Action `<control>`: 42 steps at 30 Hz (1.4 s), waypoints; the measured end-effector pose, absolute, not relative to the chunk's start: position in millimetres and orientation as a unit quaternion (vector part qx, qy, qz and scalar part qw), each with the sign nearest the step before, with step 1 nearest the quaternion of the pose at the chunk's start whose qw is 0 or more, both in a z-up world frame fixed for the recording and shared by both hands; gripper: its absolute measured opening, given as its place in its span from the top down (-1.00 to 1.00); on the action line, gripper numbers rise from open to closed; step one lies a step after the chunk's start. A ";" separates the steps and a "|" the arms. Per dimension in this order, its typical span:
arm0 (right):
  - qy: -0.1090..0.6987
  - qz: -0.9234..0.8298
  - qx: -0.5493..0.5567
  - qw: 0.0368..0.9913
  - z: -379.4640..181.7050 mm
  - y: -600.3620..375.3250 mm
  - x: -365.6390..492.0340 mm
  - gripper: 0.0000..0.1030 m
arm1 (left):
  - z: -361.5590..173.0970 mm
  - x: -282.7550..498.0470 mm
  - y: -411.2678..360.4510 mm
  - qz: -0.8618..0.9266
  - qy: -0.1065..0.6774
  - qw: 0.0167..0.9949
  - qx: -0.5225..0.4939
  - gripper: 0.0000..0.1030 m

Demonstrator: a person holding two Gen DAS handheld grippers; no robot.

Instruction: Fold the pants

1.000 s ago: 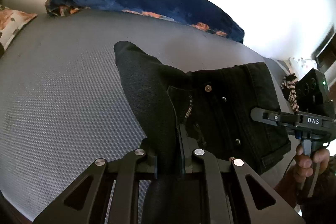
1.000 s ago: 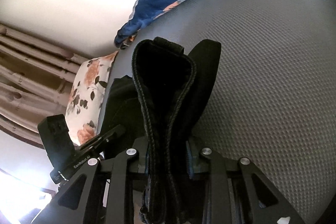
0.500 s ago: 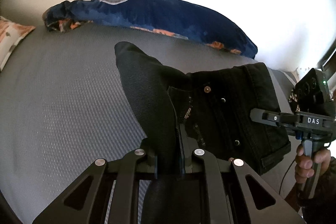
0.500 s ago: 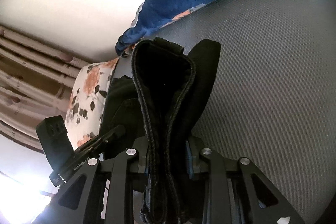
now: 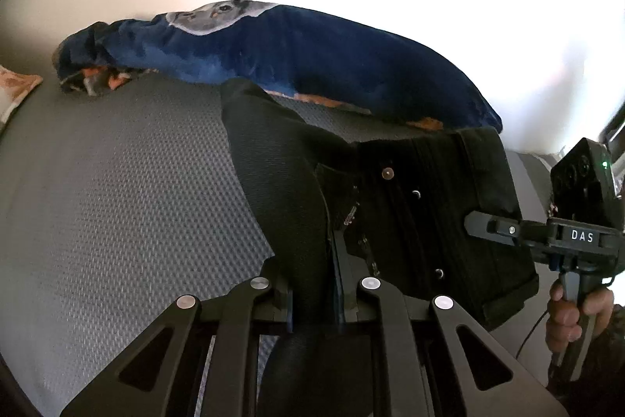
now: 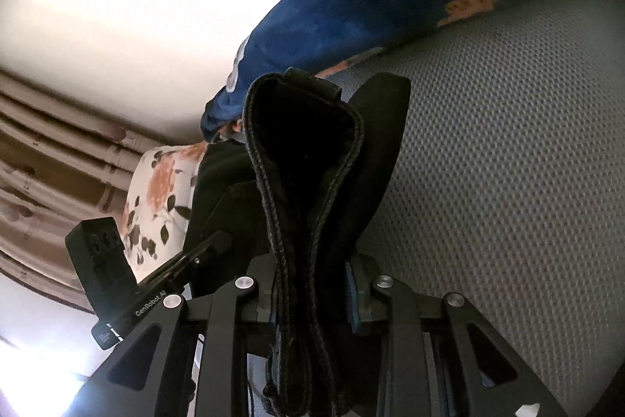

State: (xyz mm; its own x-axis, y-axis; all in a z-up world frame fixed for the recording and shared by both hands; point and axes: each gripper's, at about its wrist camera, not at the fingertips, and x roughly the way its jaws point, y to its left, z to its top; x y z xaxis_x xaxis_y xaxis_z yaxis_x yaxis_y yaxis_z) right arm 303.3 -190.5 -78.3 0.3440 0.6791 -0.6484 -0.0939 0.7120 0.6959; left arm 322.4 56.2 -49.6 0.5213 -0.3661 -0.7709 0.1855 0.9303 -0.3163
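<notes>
- The other gripper's body, seen at 3 o'clock in the left wrist view, carried a white "DAS" label (image 5: 582,235); the bar seen at 8 o'clock in the right wrist view read roughly "GenRobot.AI" (image 6: 150,306), the first letter unclear.
- The left gripper (image 5: 315,294) pointed steeply downward over the grey textured mattress (image 5: 117,206), its jaws clenched on a fold of the black pants (image 5: 422,221).
- The right gripper (image 6: 310,294) also angled downward, its jaws clamped on a thick doubled band of the pants (image 6: 308,182), stitched edges running up from between the pads.
- A person's hand (image 5: 574,311) gripped the right gripper's handle at 4 o'clock in the left wrist view, fingers wrapped around it.
- The pants hung stretched between the two grippers above the mattress; rivets and a button showed on the denim at centre-right of the left wrist view.
- A dark blue blanket (image 5: 312,57) with orange patches lay along the mattress's far edge, from 10 to 2 o'clock.
- A floral pillow (image 6: 160,190) sat at 9 o'clock in the right wrist view, with brown curtains (image 6: 47,159) beyond it.
</notes>
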 end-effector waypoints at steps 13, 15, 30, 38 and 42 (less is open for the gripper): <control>0.513 0.215 0.264 0.788 -97.8 -194.8 350.3 0.53 | -80.9 370.2 64.8 -0.142 0.467 0.868 -0.085 0.68; 0.517 0.196 0.243 0.797 -107.5 -197.5 350.1 0.50 | -95.4 371.0 72.7 -0.141 0.472 0.865 -0.092 0.56; 0.503 0.108 0.114 0.850 -113.4 -177.0 324.6 -0.01 | -106.5 339.7 64.8 -0.062 0.447 0.893 -0.002 -0.31; 0.505 0.078 0.113 0.852 -99.0 -183.2 293.5 -0.15 | -78.2 291.5 61.7 -0.033 0.446 0.895 0.001 -0.31; 0.478 0.066 0.081 0.872 -75.6 -178.8 263.9 -0.23 | -59.0 262.0 62.5 -0.019 0.436 0.900 0.000 -0.36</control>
